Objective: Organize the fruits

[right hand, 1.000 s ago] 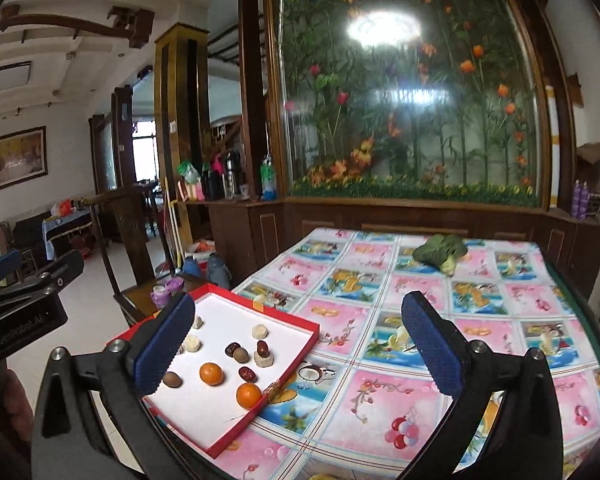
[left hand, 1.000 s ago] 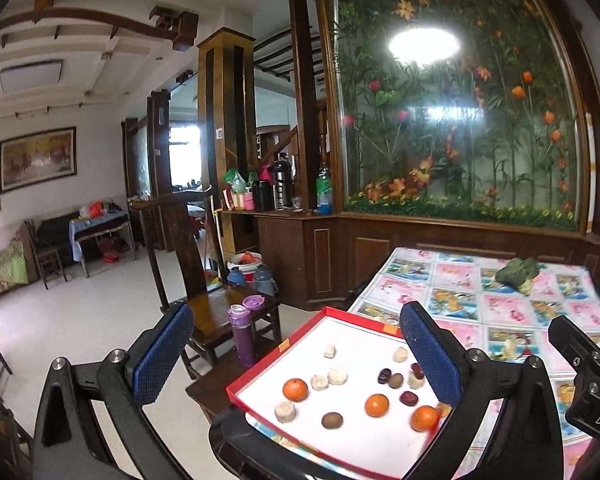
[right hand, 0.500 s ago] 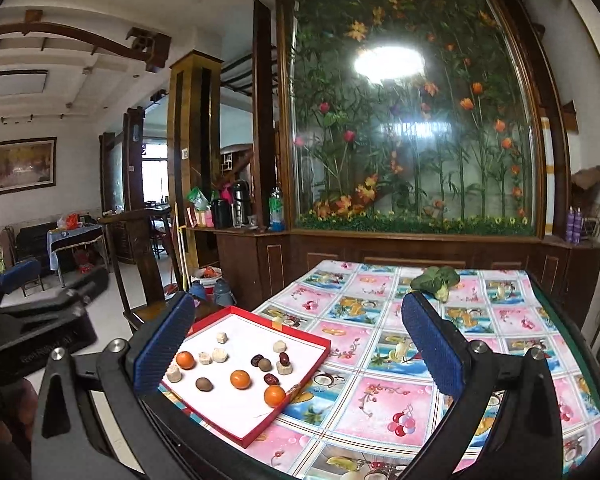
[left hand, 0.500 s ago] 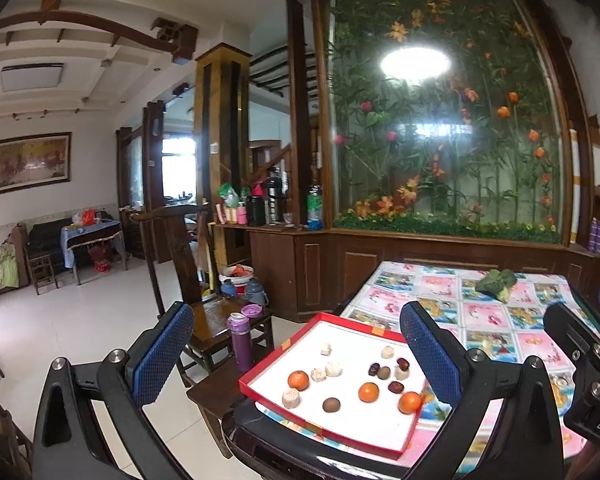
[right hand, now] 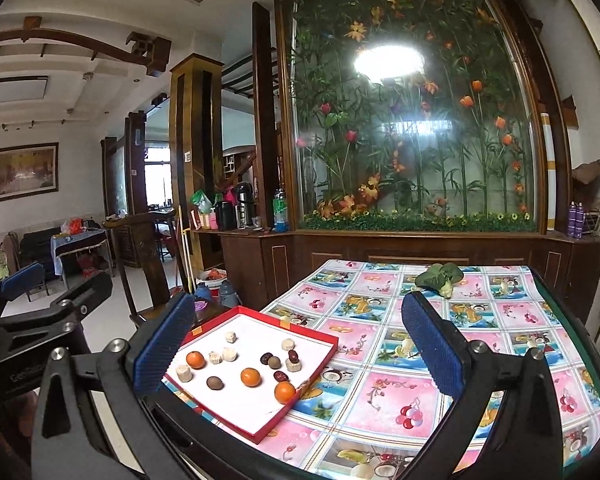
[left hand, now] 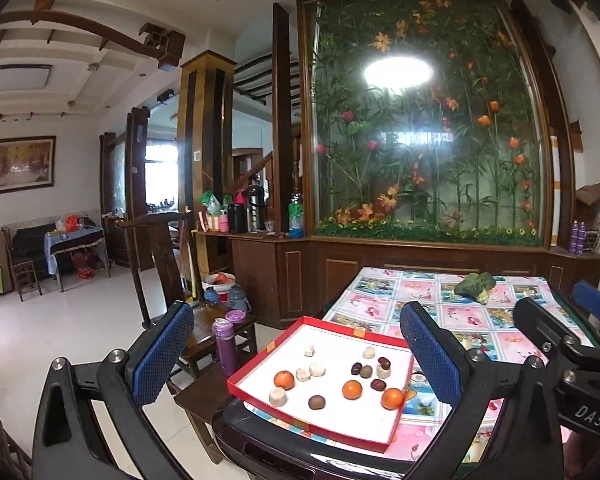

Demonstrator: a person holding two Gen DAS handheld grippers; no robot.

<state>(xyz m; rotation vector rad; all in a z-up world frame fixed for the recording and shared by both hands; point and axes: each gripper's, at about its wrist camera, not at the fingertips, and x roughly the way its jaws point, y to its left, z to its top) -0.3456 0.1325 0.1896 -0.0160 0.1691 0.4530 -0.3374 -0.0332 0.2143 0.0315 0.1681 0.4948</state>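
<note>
While the left gripper hangs above the near edge of the tabletop, its jaws stand wide apart and empty. Between them lies a red-rimmed tray with a white floor, holding three oranges, several dark red dates, two brown round fruits and a few pale chunks that I cannot identify at this size. At 1 o'clock from the tray, far across the flowered cloth, rests a leafy green vegetable. At 9 o'clock a purple bottle stands on a wooden chair.

From the right wrist view, the right gripper is likewise released, jaws spread with nothing between the pads. The tray sits at 9 o'clock near the table's left edge, fruit scattered inside, one orange close to its near right rim. The left gripper shows at far left.
</note>
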